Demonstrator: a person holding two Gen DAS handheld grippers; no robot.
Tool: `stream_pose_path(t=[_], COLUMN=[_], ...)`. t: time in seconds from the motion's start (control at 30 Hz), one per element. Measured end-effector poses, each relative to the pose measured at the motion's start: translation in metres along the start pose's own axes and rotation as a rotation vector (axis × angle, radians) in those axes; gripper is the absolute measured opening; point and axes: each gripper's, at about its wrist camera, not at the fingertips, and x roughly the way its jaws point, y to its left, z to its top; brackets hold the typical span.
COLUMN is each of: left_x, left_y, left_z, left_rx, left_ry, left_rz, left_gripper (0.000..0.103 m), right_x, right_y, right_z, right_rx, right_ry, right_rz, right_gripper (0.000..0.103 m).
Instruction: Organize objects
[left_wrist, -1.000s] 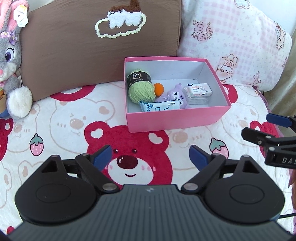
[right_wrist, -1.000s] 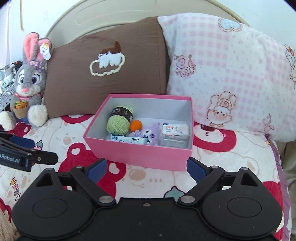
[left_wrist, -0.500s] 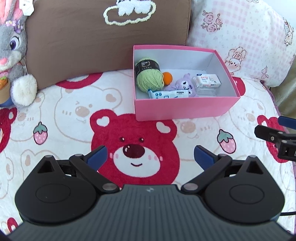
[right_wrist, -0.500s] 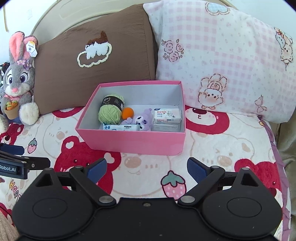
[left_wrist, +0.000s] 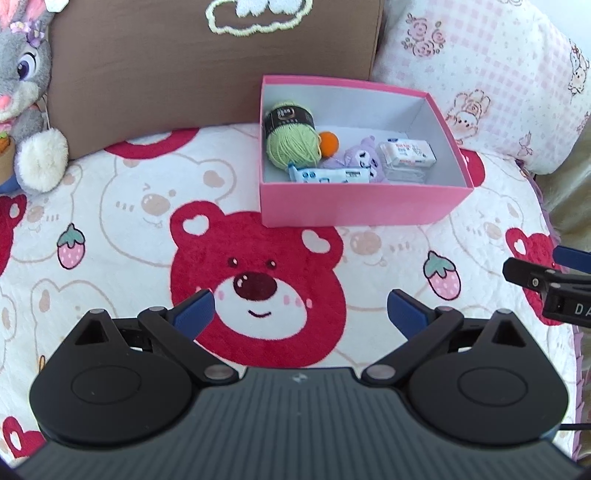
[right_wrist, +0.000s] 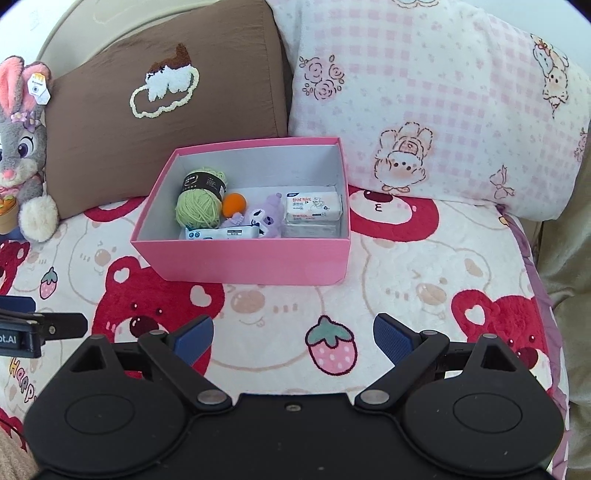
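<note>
The pink box (right_wrist: 255, 258) sits on the bed near the pillows at its head, long axis running across the bed. Both the left claw (left_wrist: 301, 312) and right claw (right_wrist: 293, 334) hang released, empty.

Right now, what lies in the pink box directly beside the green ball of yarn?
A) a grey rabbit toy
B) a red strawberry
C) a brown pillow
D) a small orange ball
D: the small orange ball sits against the green ball of yarn inside the pink box.
</note>
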Motion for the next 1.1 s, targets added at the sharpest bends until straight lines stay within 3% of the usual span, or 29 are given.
stream_pose_path(t=[0.4, 1.1], left_x=[0.009, -0.004], left_y=[-0.003, -0.01], left_z=[-0.004, -0.006], left_rx=[-0.002, 0.035], left_ry=[0.061, 0.01], left_rz=[0.023, 0.018], left_gripper=[0.101, 0.101], right_x=[0.001, -0.008], right_y=[-0.002, 0.001], right_z=[0.0, 0.004], right_rx=[0.014, -0.013], right_ry=[0.021, 0.011], right_rz=[0.003, -0.085], right_gripper=[0.096, 0.096])
